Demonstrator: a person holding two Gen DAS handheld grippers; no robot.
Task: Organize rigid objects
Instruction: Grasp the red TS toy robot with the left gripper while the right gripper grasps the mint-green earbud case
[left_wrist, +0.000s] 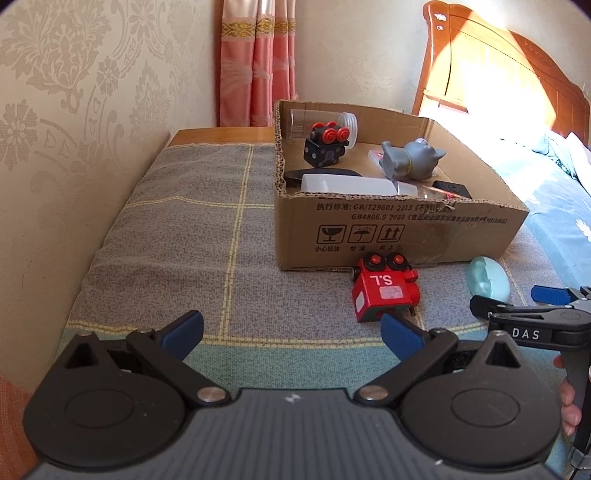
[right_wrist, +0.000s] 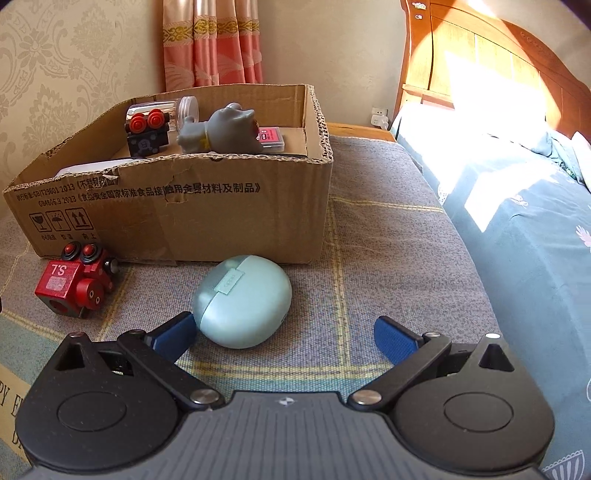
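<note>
A red toy train (left_wrist: 384, 291) (right_wrist: 75, 286) lies on its side on the checked cloth, just in front of the cardboard box (left_wrist: 406, 236) (right_wrist: 207, 218). A mint-green oval case (right_wrist: 242, 301) (left_wrist: 487, 282) lies to its right. My left gripper (left_wrist: 291, 332) is open and empty; its right fingertip is close to the train's near side. My right gripper (right_wrist: 284, 332) is open and empty, its left fingertip beside the green case; it also shows in the left wrist view (left_wrist: 517, 299). The box holds a black toy train (left_wrist: 327, 146), a grey figurine (left_wrist: 410, 158) and other items.
The cloth-covered surface (left_wrist: 177, 236) runs along a papered wall on the left. A bed with a blue sheet (right_wrist: 535, 229) and wooden headboard (right_wrist: 480, 55) borders the right. Pink curtains (left_wrist: 258, 62) hang behind the box.
</note>
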